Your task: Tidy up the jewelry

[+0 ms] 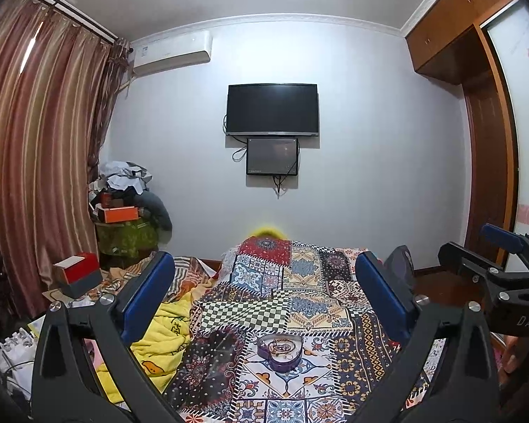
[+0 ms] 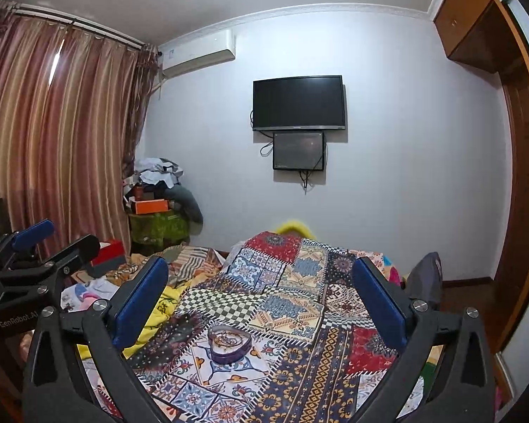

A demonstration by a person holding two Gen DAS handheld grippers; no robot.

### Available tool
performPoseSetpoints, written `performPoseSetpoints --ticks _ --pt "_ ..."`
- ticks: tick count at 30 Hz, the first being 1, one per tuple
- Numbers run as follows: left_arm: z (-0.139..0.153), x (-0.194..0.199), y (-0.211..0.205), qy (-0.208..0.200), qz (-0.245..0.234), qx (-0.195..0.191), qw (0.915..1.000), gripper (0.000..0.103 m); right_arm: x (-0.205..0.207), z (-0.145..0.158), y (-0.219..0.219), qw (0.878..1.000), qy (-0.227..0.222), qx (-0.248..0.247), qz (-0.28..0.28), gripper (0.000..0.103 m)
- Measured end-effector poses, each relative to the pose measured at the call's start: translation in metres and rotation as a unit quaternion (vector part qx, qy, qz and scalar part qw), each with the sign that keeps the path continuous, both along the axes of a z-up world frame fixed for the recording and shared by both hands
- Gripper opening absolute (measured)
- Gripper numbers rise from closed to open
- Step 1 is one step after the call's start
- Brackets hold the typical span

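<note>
A purple heart-shaped jewelry box (image 1: 279, 350) lies open on the patchwork bedspread (image 1: 299, 282), with a tangle of gold and beaded pieces inside. It lies low in the middle of the left wrist view, below and ahead of my left gripper (image 1: 264, 292), whose blue pads are spread wide and hold nothing. The right wrist view shows the same box (image 2: 229, 343) left of centre on the bedspread (image 2: 292, 299). My right gripper (image 2: 261, 296) is open too and empty. Each gripper appears at the edge of the other's view.
A yellow blanket (image 1: 165, 338) is bunched left of the bedspread. A red and grey box (image 1: 79, 273) sits on the cluttered bed side. A pile of clothes and an orange box (image 1: 121, 213) stand in the corner by the curtain. A wardrobe (image 1: 486, 162) is at right.
</note>
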State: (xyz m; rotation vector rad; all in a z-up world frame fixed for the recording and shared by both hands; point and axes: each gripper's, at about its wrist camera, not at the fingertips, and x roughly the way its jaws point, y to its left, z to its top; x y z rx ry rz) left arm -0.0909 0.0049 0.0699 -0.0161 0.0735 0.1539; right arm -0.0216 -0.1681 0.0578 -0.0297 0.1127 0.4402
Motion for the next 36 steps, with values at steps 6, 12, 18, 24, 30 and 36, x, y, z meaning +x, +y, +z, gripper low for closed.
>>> performPoseSetpoints --ticks 6,12,18,24,30,36 --pt "-0.004 0.004 -0.001 0.006 0.001 0.001 1.0 0.102 -0.001 -0.002 -0.002 1.0 0.005 -0.002 0.0 0.103" --pt "-0.007 0.008 0.0 0.013 0.003 -0.001 0.9999 0.103 0.001 -0.001 -0.003 1.0 0.01 -0.001 0.001 0.103" --pt "-0.009 0.011 0.001 0.018 0.006 0.0 0.9998 0.103 0.004 -0.001 -0.002 1.0 0.016 0.0 0.003 0.103" --pt "-0.011 0.015 0.002 0.021 0.007 -0.001 0.9998 0.103 0.006 0.0 -0.003 1.0 0.018 0.003 0.003 0.103" --pt "-0.013 0.019 0.002 0.024 0.009 -0.001 0.9997 0.103 0.006 0.0 -0.003 1.0 0.022 0.001 0.004 0.103" --pt "-0.014 0.022 0.001 0.029 0.009 -0.003 0.9995 0.103 0.006 0.0 -0.002 1.0 0.026 0.0 0.006 0.103"
